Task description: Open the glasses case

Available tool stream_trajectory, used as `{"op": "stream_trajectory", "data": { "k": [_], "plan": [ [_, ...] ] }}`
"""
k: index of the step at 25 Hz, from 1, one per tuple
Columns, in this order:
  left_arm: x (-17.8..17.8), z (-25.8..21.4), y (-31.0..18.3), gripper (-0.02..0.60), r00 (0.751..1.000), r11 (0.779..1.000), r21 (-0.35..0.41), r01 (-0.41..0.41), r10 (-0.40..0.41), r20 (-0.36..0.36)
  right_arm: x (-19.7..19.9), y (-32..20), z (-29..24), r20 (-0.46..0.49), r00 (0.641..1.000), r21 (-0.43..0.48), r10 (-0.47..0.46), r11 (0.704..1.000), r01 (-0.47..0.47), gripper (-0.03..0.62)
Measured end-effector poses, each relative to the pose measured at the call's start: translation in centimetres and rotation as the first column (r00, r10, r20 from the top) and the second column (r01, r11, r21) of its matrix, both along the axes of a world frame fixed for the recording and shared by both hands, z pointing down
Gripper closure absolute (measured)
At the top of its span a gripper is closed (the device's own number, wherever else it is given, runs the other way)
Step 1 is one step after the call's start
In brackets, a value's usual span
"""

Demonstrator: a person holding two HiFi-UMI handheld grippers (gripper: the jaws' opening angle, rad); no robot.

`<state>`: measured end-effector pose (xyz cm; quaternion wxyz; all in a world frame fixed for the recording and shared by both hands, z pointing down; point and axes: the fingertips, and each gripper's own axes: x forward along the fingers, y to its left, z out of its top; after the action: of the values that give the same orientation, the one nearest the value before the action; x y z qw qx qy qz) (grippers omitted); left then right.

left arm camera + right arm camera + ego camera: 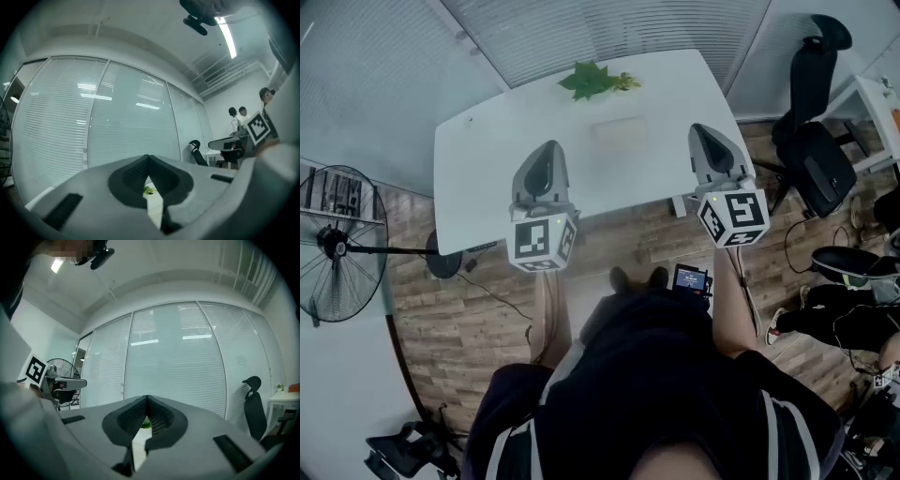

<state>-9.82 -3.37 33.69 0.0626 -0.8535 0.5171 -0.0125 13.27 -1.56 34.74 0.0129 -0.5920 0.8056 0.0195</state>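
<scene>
Head view: the pale glasses case [619, 133] lies mid-worktop [487, 159], its long axis parallel to the far edge. It is ahead of and between the left gripper [548, 150] and right gripper [703, 133], neither clearly nearer. Left gripper view: fingers [131, 176] together, empty. Right gripper view: fingers [126, 420] together, empty.

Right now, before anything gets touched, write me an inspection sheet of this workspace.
Surface: white table, two things on it.
Job's things: pale glasses case mid-table, untouched; too faint to tell whether the lid is shut.
Clutter: green leaf sprig at the far edge.
Grippers: left tongs and right tongs both shut, empty, level above the near edge.
Cables: black cable on the wood floor.
Surroundings: standing fan left, office chair right.
</scene>
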Motion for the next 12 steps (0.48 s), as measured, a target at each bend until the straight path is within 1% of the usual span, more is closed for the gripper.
{"op": "stream_trajectory", "data": {
  "k": [3, 9, 11, 12],
  "plan": [
    [-0.04, 0.01, -0.06, 0.581, 1.0, 1.0, -0.003, 0.006, -0.006, -0.007, 0.06, -0.15, 0.46, -0.025, 1.0, -0.006, 0.001, 1.0, -0.002, 0.579],
    [0.31, 0.08, 0.23, 0.581, 1.0, 1.0, -0.004, 0.013, -0.013, -0.008, 0.52, 0.2, 0.48, -0.014, 1.0, 0.0, -0.003, 1.0, 0.003, 0.579],
    [0.59, 0.2, 0.47, 0.581, 1.0, 1.0, -0.006, 0.015, -0.015, -0.002, 0.57, 0.42, 0.86, -0.011, 1.0, -0.014, -0.02, 1.0, 0.02, 0.579],
    [0.78, 0.25, 0.54, 0.581, 1.0, 1.0, -0.008, 0.016, -0.016, 0.0, 0.39, 0.51, 1.18, -0.014, 0.999, -0.028, -0.045, 0.999, 0.044, 0.579]
  ]
}}
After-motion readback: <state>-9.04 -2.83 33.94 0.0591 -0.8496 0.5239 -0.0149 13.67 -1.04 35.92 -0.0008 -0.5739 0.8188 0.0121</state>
